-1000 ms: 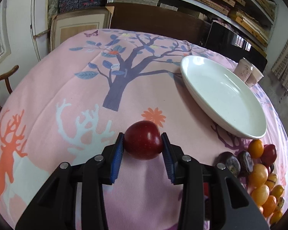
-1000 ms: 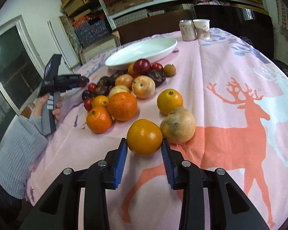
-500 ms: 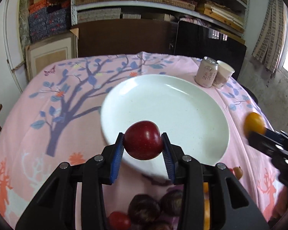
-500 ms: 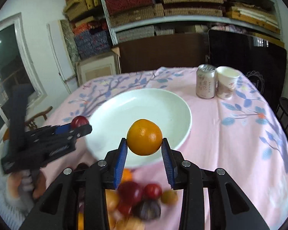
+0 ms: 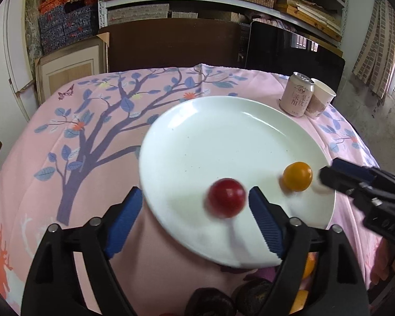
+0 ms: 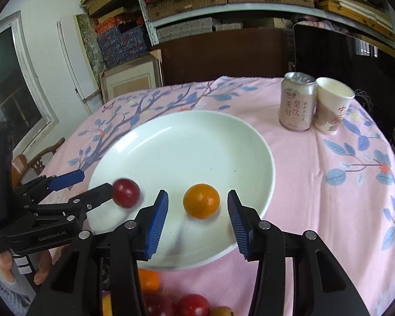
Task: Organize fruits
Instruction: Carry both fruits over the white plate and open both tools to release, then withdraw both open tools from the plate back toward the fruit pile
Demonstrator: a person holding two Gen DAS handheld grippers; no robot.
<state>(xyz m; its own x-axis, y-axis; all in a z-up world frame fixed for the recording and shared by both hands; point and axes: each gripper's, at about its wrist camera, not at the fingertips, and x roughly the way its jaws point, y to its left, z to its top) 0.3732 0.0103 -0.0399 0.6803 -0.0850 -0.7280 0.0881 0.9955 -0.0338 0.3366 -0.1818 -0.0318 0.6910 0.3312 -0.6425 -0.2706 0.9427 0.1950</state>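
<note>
A white plate (image 5: 223, 137) lies on the pink tablecloth; it also shows in the right wrist view (image 6: 187, 142). My left gripper (image 5: 194, 210) is open over the plate's near rim, and a blurred dark red fruit (image 5: 226, 197) sits loose between its fingers, close to the right one. My right gripper (image 6: 197, 213) is open, and an orange (image 6: 201, 204) rests on the plate between its fingers, touching neither. The orange (image 5: 297, 176) and the right gripper (image 5: 355, 179) show in the left wrist view. The red fruit (image 6: 126, 192) and the left gripper (image 6: 87, 184) show in the right wrist view.
A pink drink can (image 6: 297, 102) and a paper cup (image 6: 331, 105) stand behind the plate on the right. Several loose fruits (image 6: 189, 304) lie on the cloth in front of the plate, also low in the left wrist view (image 5: 213, 302). Shelves and a dark cabinet stand behind the table.
Both grippers carried their fruit over the plate and opened. The red fruit and the orange are released onto the plate; the red fruit is still blurred with motion.
</note>
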